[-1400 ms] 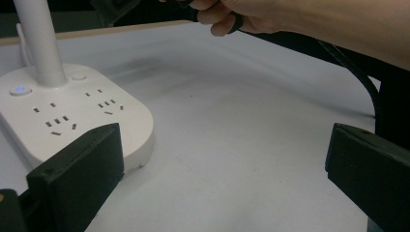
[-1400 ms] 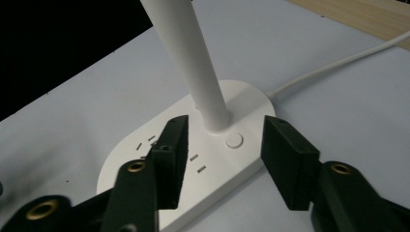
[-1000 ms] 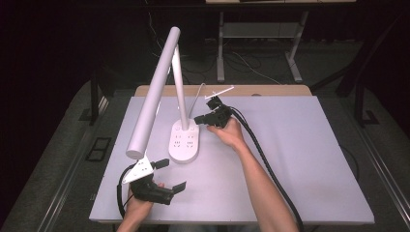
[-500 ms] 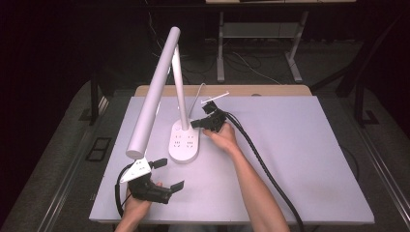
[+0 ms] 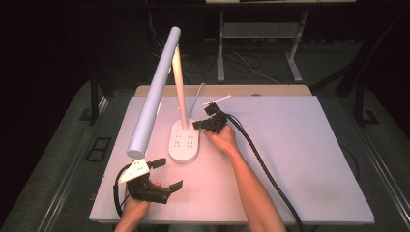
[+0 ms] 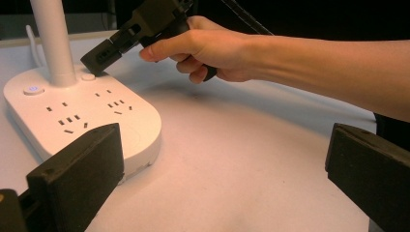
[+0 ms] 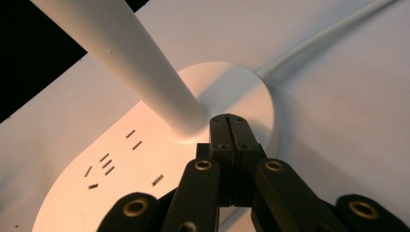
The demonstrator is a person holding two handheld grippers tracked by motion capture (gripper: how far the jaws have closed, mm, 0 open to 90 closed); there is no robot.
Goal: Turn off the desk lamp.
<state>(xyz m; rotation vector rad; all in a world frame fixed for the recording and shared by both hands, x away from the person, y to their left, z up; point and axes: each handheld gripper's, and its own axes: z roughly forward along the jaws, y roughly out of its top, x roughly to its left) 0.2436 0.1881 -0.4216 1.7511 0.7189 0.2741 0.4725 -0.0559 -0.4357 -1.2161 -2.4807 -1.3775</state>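
White desk lamp [image 5: 183,140] stands upright on the table [image 5: 300,159], socketed base.

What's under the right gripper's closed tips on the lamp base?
The right gripper has its jaws shut over the lamp base, beside the stem. A small round button sits there; contact is hidden.

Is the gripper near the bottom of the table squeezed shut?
No, the left gripper has its two jaws spread wide apart with nothing between them above the white table.
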